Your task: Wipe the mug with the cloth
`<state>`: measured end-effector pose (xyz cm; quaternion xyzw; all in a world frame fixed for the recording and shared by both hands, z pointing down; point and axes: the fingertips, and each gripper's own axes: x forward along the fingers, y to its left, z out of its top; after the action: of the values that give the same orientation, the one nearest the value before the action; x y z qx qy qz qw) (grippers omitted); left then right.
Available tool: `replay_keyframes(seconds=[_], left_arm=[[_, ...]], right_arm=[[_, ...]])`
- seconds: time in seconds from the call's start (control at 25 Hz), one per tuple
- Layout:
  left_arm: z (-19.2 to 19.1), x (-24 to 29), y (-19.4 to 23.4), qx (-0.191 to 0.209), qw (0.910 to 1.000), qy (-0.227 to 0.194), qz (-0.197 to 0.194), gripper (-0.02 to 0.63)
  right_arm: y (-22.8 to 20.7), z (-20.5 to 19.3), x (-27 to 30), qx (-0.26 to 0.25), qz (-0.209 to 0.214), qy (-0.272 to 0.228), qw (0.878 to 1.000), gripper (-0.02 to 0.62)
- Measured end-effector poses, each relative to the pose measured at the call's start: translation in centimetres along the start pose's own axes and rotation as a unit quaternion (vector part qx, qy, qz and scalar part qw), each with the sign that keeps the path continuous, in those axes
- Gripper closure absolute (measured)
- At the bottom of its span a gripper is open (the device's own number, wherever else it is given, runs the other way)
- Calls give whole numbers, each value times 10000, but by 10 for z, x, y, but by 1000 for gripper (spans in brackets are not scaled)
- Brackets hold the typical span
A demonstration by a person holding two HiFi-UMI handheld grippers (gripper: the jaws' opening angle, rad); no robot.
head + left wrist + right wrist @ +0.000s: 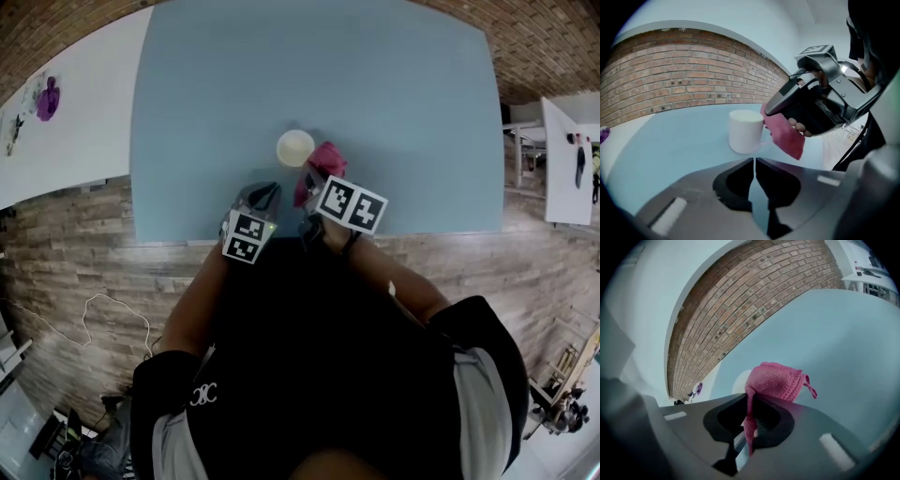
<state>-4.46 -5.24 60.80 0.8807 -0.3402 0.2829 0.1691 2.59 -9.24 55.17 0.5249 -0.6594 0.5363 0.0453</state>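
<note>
A white mug stands upright on the light blue table, close to its near edge. My right gripper is shut on a pink cloth, held just right of the mug and against its side. In the right gripper view the cloth bunches above the jaws and hides most of the mug. My left gripper sits near-left of the mug, apart from it. In its own view the left gripper has its jaws together with nothing between them, and the mug and cloth lie ahead.
The table's near edge runs just under both grippers. A white surface with a purple object lies to the left. White furniture stands at the right. Wood flooring surrounds the table.
</note>
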Motion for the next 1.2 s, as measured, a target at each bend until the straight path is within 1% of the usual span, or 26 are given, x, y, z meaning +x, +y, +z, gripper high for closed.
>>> replay_keyframes(seconds=[0.2,0.32,0.48,0.6,0.72,0.84,1.0,1.2], left_arm=[[-9,-3,2,-71,9999,69,-37,584],[-10,-2,4,-57,9999,77,-91,584],[-10,-1,5,-62,9999,62,-101,584],[-10,-1,3,-73,9999,60,-91,584],[-15,-1,1,-149,9998,112,-82,584],[-19,-1,0,-176,9997,173,-73,584],[-26,0,0,-215,9994,268,-26,586],[-30,-5,4,-342,9990,279,71,588]], right_arm=[[-5,1,-5,409,278,-59,9988,555],[-17,-3,-10,573,267,-4,9980,555],[-39,-24,-9,540,29,285,9981,555],[-43,-39,-3,442,37,486,9978,555],[-46,-44,9,276,-2,535,9982,555],[-49,-49,21,213,-61,668,9975,555],[-47,-50,21,143,13,764,9970,555],[-36,-47,6,236,295,717,9967,555]])
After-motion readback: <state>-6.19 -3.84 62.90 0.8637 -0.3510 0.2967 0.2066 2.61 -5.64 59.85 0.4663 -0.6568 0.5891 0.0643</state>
